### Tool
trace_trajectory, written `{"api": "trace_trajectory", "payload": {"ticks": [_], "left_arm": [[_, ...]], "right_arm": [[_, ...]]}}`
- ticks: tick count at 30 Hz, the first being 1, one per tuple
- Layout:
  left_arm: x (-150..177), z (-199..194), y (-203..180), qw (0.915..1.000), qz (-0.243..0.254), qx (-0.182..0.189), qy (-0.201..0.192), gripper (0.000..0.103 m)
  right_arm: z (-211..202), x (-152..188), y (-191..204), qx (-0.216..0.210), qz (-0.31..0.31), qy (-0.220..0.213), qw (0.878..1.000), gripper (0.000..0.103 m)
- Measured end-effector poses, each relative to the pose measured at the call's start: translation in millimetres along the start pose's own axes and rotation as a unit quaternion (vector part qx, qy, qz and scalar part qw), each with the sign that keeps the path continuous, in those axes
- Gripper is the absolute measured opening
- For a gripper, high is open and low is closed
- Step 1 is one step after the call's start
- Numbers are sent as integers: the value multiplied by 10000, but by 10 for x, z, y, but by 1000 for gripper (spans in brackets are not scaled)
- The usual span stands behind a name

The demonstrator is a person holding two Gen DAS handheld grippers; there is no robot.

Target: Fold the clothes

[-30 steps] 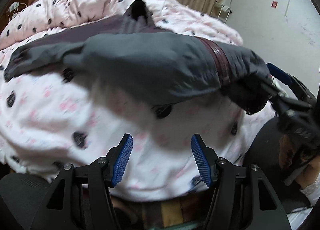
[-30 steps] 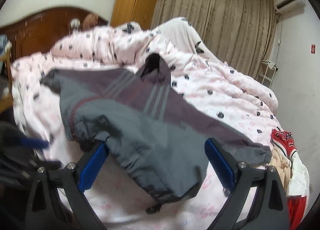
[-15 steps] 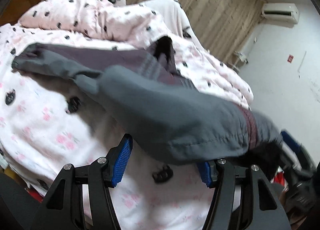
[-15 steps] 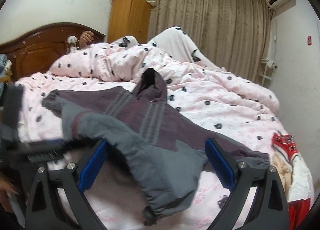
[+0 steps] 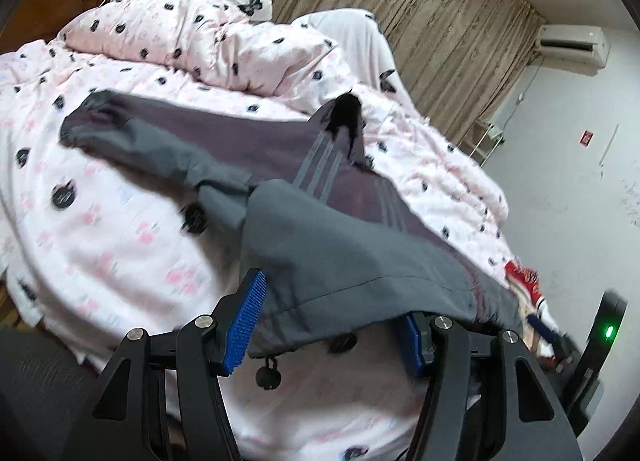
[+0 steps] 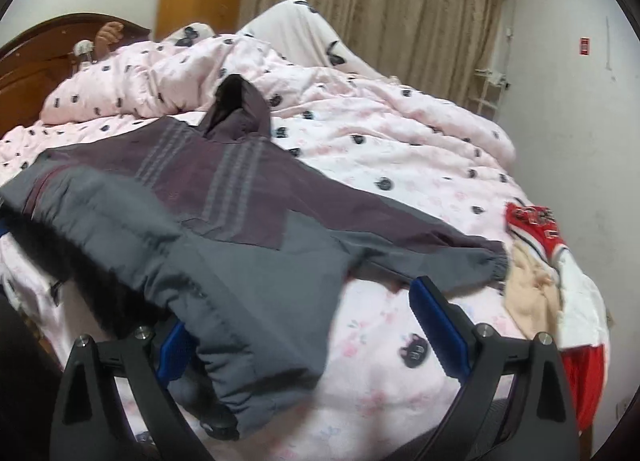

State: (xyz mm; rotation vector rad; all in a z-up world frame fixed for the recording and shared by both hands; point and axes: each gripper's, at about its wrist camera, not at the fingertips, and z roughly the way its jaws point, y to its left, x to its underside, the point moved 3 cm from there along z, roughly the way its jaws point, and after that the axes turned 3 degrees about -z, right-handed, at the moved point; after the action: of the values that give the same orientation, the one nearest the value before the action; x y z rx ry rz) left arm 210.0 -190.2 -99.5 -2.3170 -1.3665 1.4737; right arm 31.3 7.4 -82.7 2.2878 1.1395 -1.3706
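Observation:
A grey and maroon hooded jacket (image 5: 320, 229) with three pale stripes lies back-up across the pink duvet (image 5: 120, 229), hood (image 6: 236, 109) pointing at the pillows. Its grey hem hangs off the near edge of the bed. My left gripper (image 5: 328, 333) is open; the hem drapes between its blue pads (image 5: 246, 321) and covers most of the right one. My right gripper (image 6: 308, 341) is open too, with the hem's other corner (image 6: 248, 361) sagging over its left pad. One sleeve cuff (image 6: 492, 265) lies just beyond its right pad (image 6: 436, 329).
A red and white garment (image 6: 536, 225) and a beige one (image 6: 528, 293) lie at the bed's right edge. A person lies under the duvet by the wooden headboard (image 6: 28, 73), one hand (image 6: 108, 33) raised. Curtains, a wardrobe and a white wall stand behind.
The jacket has sunk from a raised bundle onto the duvet and spread out. Both grippers have closed in on the hem, which now drapes over their fingers. Jaws stayed wide.

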Motion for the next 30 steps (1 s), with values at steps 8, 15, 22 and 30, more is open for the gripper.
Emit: {"api": "trace_trajectory", "payload": {"ticks": [8,15,22,30], "left_arm": [[183,-160,137,9987,173,-471,-42,55],[380,3,162,9957,46,21,921,56],[471,15,24,9947,111,133,1012,56],[409,2,-95,9953,178,293,901,56]], "right_arm": [[-66,31,-206,454,286,33,9986,98],[-8,39,-279,505,388,111,9979,98],[44,94,-232,548,276,266,9978,98],[86,120,-218,517,259,349,9977,98]]}}
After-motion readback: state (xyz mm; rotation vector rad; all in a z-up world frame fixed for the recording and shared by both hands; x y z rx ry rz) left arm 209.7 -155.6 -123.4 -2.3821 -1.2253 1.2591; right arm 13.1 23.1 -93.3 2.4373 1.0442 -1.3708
